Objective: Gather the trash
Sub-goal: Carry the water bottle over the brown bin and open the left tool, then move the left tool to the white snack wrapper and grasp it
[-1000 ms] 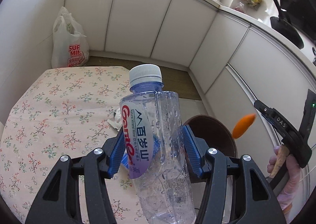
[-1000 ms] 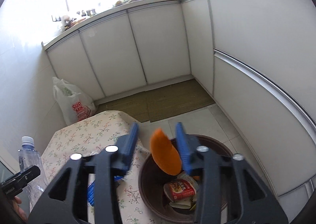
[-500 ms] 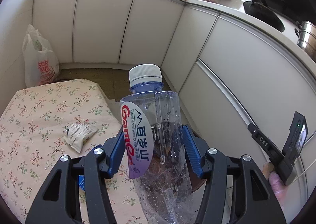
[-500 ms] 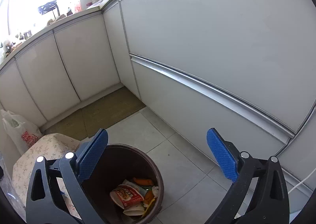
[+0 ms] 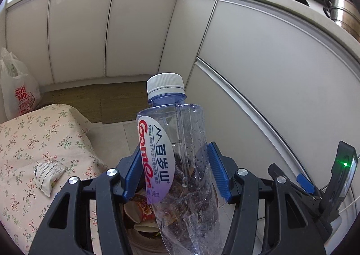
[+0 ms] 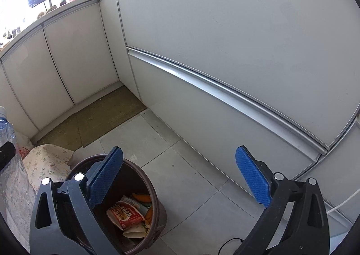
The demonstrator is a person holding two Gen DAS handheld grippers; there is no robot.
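Plastic bottle (image 5: pixel 180 153) upright, cap topmost

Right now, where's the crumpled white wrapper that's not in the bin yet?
In the left wrist view the white wrapper lies at lower left on the floral tablecloth, near its edge, left of the left gripper and its bottle.

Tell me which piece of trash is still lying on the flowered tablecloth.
The small white crumpled wrapper. It lies alone on the tablecloth; the bottle is clamped in the left gripper, and the red packet and peels sit inside the brown bin.
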